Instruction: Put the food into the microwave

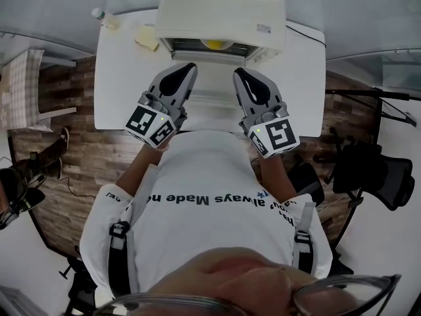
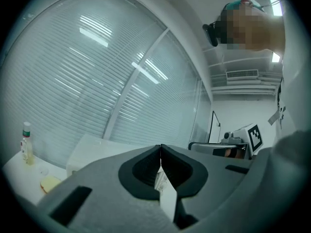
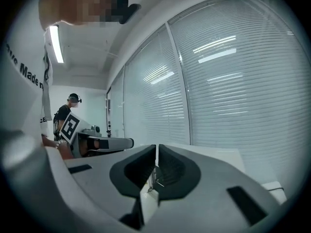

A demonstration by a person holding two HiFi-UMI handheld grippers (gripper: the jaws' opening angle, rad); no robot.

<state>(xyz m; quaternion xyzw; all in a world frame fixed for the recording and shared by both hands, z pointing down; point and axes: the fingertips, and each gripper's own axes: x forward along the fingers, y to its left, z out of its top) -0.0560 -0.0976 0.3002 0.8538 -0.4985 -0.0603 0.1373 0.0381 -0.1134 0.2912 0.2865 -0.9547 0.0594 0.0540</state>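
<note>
At the far edge of the tabletop [image 1: 112,91] sits the microwave [image 1: 223,8], front open. Yellow food [image 1: 216,44] is inside, mostly hidden under the roof; can't tell what kind. L gripper [image 1: 189,66] & R gripper [image 1: 239,72] float just in front, both w/ jaws pressed together, nothing in them. Bottle [image 1: 104,18] stands at the far-left corner, a blurry yellow lump [image 1: 147,39] near it.
</note>
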